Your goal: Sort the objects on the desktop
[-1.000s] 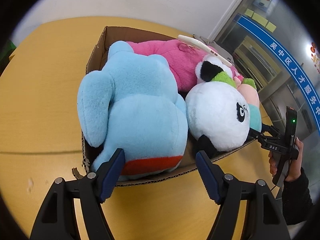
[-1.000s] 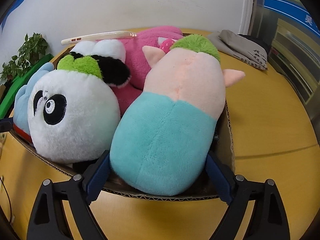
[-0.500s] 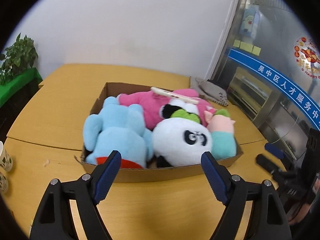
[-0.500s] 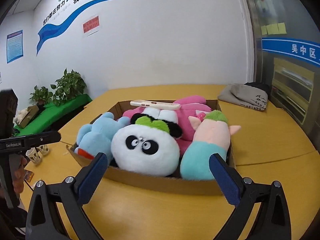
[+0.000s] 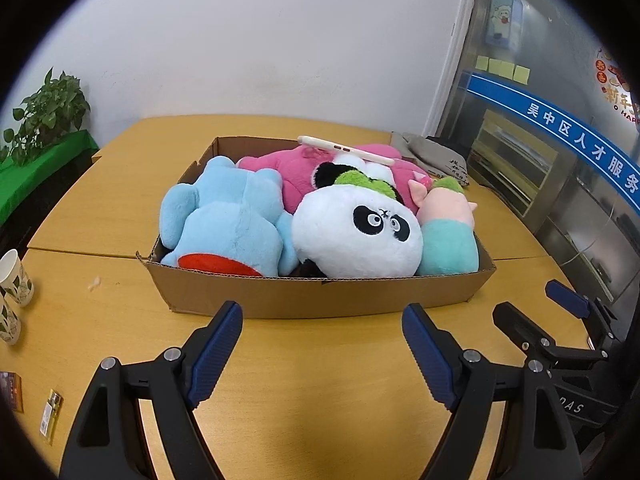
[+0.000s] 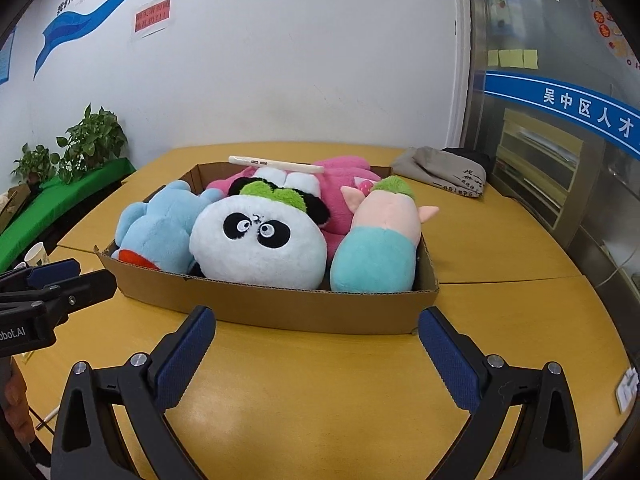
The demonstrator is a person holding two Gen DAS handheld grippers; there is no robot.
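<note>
A shallow cardboard box [image 5: 320, 300] sits on the yellow wooden bench [image 5: 320, 380], and everything else is easiest placed from it. Packed inside the box are four plush toys: a light blue plush [image 5: 224, 220] at its left end, a panda plush [image 5: 356, 232] in the middle against the near wall, a pink-and-teal plush [image 5: 448, 236] at its right end, and a hot-pink plush [image 5: 296, 172] toward the far wall. A white phone [image 5: 344, 150] lies across the top of the pile, above the panda's ears.

On the near side of the box, the left hand-held gripper [image 5: 322, 344] hovers over bare bench with its blue pads spread wide, grasping nothing. The right hand-held gripper [image 6: 316, 348] is likewise in front of the box's near wall, spread wide and empty.

Left of the box, near the bench edge, stand paper cups [image 5: 16, 280]. Beyond the box's far right corner lies a folded grey cloth bag [image 6: 444, 172]. Potted plants [image 6: 92, 144] stand off the bench, far left of the box.
</note>
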